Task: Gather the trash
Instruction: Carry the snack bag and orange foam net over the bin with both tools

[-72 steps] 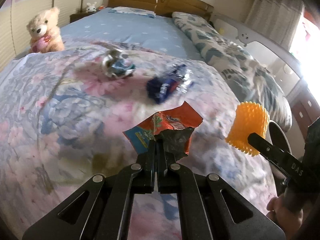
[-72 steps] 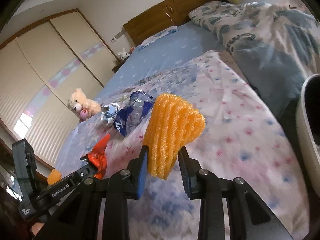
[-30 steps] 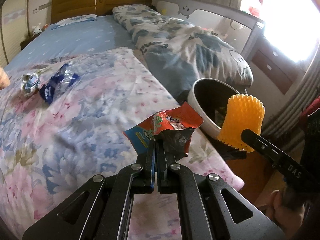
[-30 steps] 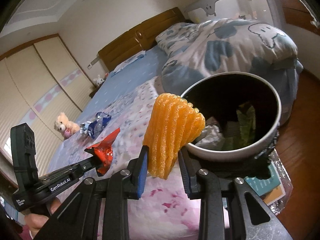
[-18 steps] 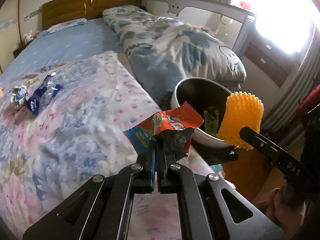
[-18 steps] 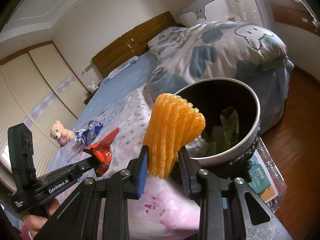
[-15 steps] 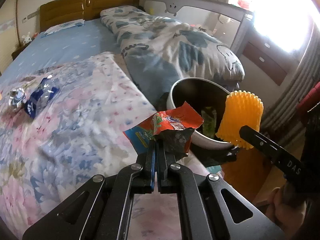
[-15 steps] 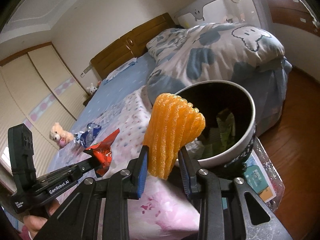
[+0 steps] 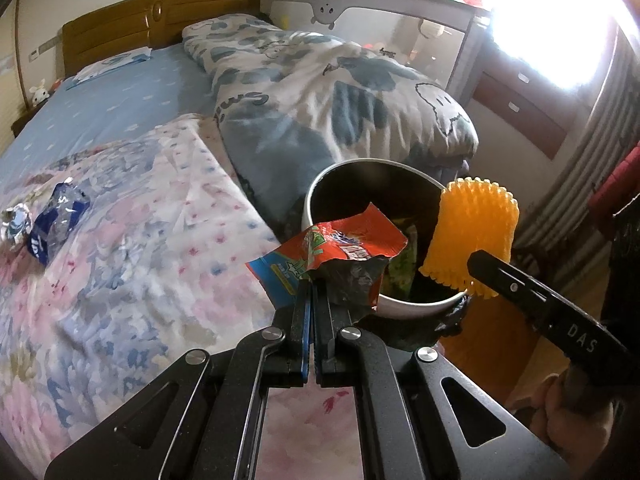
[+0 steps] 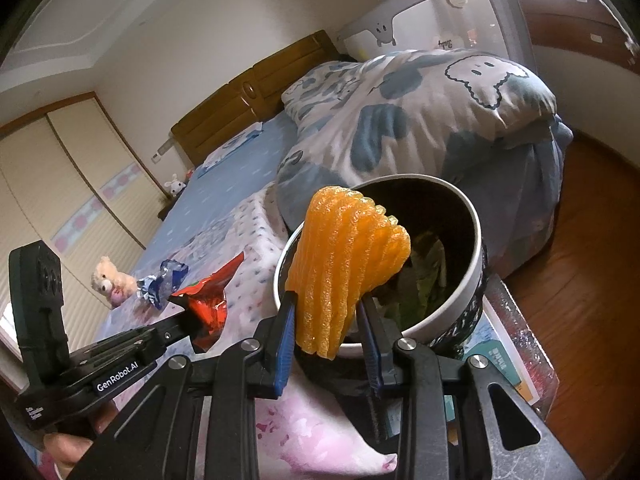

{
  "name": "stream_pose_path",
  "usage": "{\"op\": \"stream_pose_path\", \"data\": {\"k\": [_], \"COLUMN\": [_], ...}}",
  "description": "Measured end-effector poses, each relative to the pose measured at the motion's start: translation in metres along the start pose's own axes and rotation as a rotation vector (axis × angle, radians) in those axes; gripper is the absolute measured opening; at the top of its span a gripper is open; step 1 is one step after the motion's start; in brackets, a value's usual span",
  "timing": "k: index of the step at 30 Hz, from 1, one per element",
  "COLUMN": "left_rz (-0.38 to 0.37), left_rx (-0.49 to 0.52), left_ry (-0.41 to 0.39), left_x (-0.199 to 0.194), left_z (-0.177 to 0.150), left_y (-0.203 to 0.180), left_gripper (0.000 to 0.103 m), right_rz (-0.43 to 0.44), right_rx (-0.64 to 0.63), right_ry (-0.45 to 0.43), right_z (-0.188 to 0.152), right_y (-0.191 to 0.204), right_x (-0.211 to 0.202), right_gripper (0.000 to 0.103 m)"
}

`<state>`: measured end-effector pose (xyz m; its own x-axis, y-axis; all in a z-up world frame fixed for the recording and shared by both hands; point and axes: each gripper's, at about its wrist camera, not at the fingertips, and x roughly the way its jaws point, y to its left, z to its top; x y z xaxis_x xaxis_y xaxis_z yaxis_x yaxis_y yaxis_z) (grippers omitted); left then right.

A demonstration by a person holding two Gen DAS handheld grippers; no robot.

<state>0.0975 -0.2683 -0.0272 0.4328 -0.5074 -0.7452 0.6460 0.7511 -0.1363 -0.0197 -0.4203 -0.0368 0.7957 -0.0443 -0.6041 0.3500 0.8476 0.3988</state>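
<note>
Both grippers have swung off the bed since a couple of seconds back: the bin point(image 9: 316, 196) wasn't even in the left view then, and now it sits right past the fingertips in both views.

The left gripper point(image 9: 311, 292) is pinched tight on a red wrapper point(image 9: 348, 240), which sticks up from the tips and overlaps the near rim of the bin. The right gripper point(image 10: 327, 320) is clamped on an orange foam net point(image 10: 344, 272), fingers narrow with the net squeezed between the pads; the net stands up in front of the bin's near edge. In the left view the net point(image 9: 472, 236) is off to the right of the wrapper, over the bin's right rim.

The bin is white outside, dark inside, with some green trash already in it. It stands just beside the bed point(image 9: 120, 280).

Well left of the left fingers, a blue wrapper point(image 9: 56, 220) and a silver wrapper point(image 9: 16, 224) lie on the floral cover. A teddy point(image 10: 110, 280) sits beyond them in the right view.
</note>
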Motion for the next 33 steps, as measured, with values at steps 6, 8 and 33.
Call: {"op": "stream_pose_path", "data": {"k": [6, 8, 33], "left_rz": [-0.002, -0.002, 0.014], "left_rx": [0.009, 0.011, 0.049], "left_ry": [0.006, 0.008, 0.021], "left_x": [0.007, 0.009, 0.034], "left_z": [0.004, 0.006, 0.027], "left_y": [-0.007, -0.008, -0.026], "left_gripper": [0.0, 0.0, 0.001], "right_rz": [-0.006, -0.008, -0.019], "right_rx": [0.003, 0.005, 0.017], "right_ry": [-0.003, -0.003, 0.012], "right_z": [0.005, 0.006, 0.022], "right_y": [-0.005, -0.007, -0.019], "right_x": [0.002, 0.003, 0.016], "right_gripper": [0.03, 0.03, 0.03]}}
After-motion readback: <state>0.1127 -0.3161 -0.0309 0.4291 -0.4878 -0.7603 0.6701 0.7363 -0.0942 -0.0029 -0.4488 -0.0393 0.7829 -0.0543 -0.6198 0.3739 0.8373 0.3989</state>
